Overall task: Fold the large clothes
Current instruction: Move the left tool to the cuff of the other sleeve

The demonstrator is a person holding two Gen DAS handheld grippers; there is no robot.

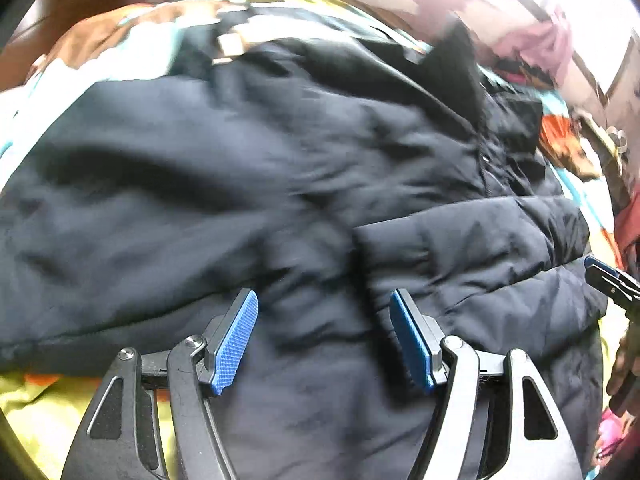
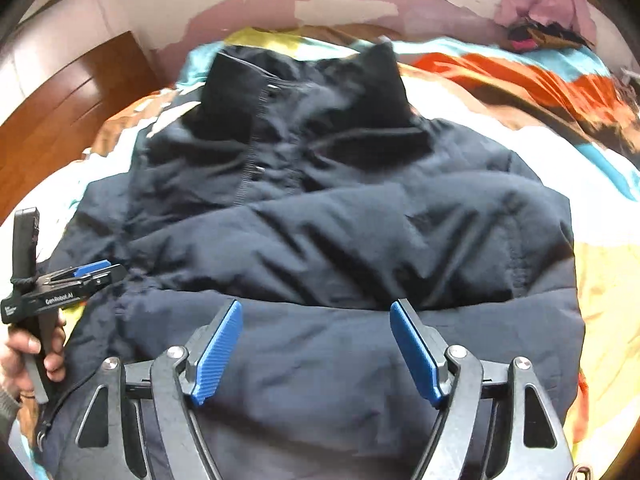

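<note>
A dark navy puffer jacket (image 2: 320,220) lies across a colourful bedspread (image 2: 520,80). Left gripper (image 2: 94,270), at nine o'clock, reads "GenRobot.AI"; its fingers are spread. Right gripper (image 2: 316,352) hovers empty, fingers wide apart.

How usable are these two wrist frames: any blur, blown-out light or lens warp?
Left wrist view: heavy motion smear across the jacket, only the left gripper with open jaws stays crisp; the window at upper right is blown out. Right wrist view: milder blur on the collar, sharper fabric near the right gripper. Both bend strongly toward dark fisheye corners.
</note>
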